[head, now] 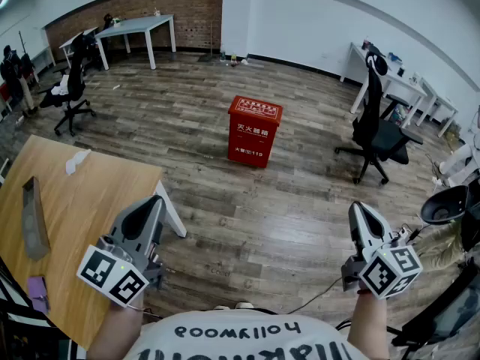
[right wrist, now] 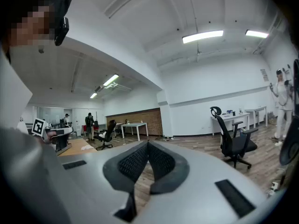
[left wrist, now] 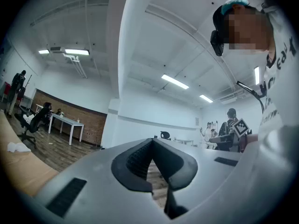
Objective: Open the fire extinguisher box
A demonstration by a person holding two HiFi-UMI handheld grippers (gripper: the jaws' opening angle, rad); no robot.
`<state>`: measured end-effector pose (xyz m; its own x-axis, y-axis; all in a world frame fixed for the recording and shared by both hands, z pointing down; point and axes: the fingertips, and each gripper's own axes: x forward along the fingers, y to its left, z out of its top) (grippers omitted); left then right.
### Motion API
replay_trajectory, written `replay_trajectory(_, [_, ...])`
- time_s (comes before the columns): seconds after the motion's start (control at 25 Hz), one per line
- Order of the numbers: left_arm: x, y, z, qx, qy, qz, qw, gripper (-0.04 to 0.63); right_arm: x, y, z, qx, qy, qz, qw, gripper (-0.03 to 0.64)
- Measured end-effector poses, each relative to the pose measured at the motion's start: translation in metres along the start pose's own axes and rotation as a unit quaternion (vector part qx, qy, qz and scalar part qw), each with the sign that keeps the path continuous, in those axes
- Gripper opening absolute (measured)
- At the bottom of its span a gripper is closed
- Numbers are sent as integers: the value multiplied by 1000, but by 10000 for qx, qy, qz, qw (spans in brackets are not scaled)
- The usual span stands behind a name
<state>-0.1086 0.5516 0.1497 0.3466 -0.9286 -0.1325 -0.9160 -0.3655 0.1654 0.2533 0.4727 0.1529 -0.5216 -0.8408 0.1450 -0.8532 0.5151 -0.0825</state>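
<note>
Seen from the head view, the red fire extinguisher box (head: 254, 131) stands with its lid shut on the wooden floor (head: 300, 231), well ahead of the left tool (head: 152, 203) and right tool (head: 358, 210). The left gripper view shows that tool's jaws pressed together and empty. The right gripper view shows the same.

Wood-plank floor (head: 247, 223): red fire extinguisher box (head: 254, 131) stands upright on it. Wooden table (head: 82, 216), left: crumpled white paper (head: 76, 160), grey strip (head: 34, 217).

Wood bench (head: 82, 201) at left w/ crumpled paper (head: 77, 161) — black office chair (head: 379, 135) at right, white bench (head: 139, 26) by brick wall (head: 184, 6).
</note>
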Motion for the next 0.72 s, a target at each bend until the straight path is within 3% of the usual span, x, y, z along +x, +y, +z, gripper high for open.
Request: replay_trajectory(0.72, [-10,10,-14,-112,177,38,9998,-6,10,4,-3,-75,79,42,9999,6])
